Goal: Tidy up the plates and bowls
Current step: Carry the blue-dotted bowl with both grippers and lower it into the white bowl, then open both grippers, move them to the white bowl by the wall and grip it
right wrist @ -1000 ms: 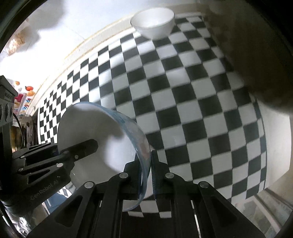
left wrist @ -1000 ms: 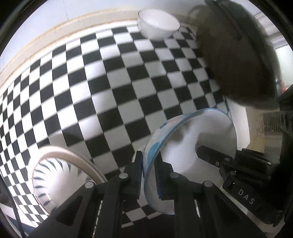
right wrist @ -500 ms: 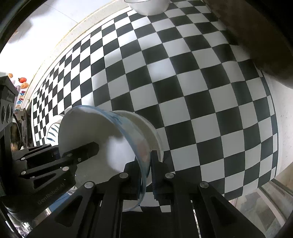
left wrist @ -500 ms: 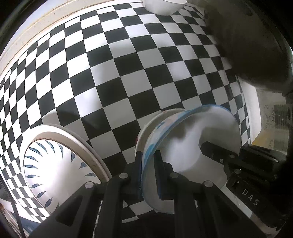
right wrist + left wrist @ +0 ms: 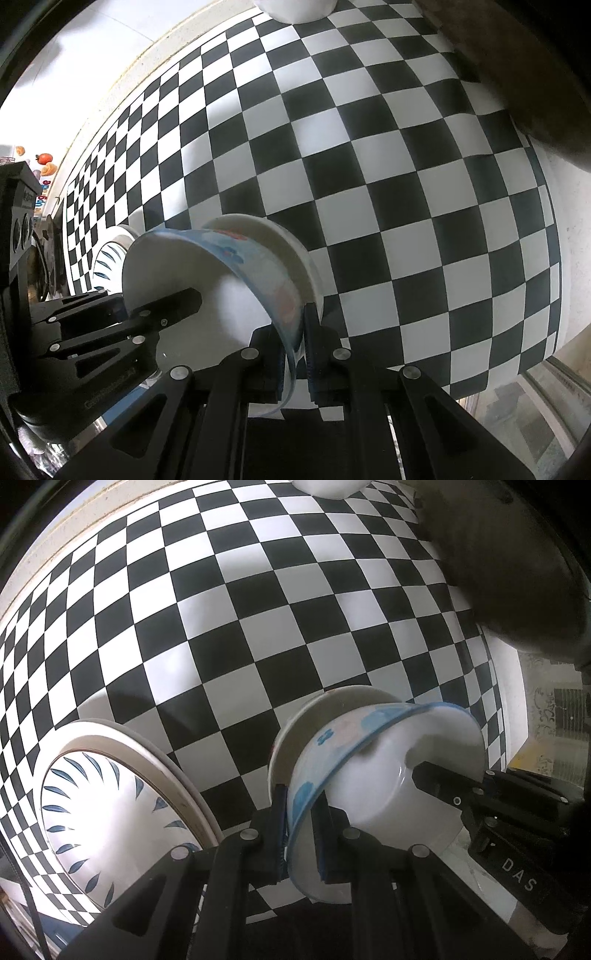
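Both grippers hold one white bowl with a blue rim and blue and pink marks (image 5: 373,771), also in the right wrist view (image 5: 236,280). My left gripper (image 5: 301,830) is shut on its left rim. My right gripper (image 5: 297,354) is shut on its right rim. The bowl sits low over a beige dish (image 5: 332,705) on the checkered cloth, also in the right wrist view (image 5: 291,251). A white plate with blue leaf marks (image 5: 107,812) lies to the left. A plain white bowl (image 5: 295,9) stands at the far edge.
A black and white checkered cloth (image 5: 258,609) covers the table. A large dark brown object (image 5: 517,572) fills the upper right. The cloth's right edge (image 5: 554,258) drops to a pale surface. Colourful items (image 5: 44,162) sit far left.
Both grippers with the blue-rimmed bowl have come down closer to the table. The beige dish has come into view under the bowl. The leaf plate looks larger and nearer.
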Tool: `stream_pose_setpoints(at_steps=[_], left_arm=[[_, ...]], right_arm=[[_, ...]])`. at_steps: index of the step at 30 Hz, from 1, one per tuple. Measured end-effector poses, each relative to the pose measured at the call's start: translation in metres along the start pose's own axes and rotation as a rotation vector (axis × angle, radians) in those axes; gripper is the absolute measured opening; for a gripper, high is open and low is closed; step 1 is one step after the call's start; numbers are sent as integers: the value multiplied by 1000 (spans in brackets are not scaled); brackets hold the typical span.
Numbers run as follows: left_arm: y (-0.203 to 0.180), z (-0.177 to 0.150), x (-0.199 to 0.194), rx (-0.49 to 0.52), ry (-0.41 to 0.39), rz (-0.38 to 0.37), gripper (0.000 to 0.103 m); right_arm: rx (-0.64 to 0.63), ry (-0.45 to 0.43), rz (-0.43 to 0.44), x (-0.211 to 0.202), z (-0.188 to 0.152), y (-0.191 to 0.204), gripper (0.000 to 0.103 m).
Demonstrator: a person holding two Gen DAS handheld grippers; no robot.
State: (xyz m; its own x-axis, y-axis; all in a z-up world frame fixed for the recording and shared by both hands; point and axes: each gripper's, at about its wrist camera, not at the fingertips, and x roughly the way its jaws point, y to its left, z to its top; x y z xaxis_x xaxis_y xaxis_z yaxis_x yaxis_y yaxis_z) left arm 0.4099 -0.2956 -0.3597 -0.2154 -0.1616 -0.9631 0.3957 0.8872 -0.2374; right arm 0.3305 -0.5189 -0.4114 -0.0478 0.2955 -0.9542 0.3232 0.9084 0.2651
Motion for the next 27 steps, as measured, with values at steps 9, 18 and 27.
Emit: stream_pose_setpoints(at_steps=[9,18,27], left_arm=[[1,1,-1,-13,13,-11,11],[0,0,-7,-4,7,10,12],[1,-7,-2,-7,29,63,12]], right_arm=[[3,22,-2,1,-1,-1,12],[10,21,3,-5,-2,-6,13],[8,23,41,-10,-7,-6,13]])
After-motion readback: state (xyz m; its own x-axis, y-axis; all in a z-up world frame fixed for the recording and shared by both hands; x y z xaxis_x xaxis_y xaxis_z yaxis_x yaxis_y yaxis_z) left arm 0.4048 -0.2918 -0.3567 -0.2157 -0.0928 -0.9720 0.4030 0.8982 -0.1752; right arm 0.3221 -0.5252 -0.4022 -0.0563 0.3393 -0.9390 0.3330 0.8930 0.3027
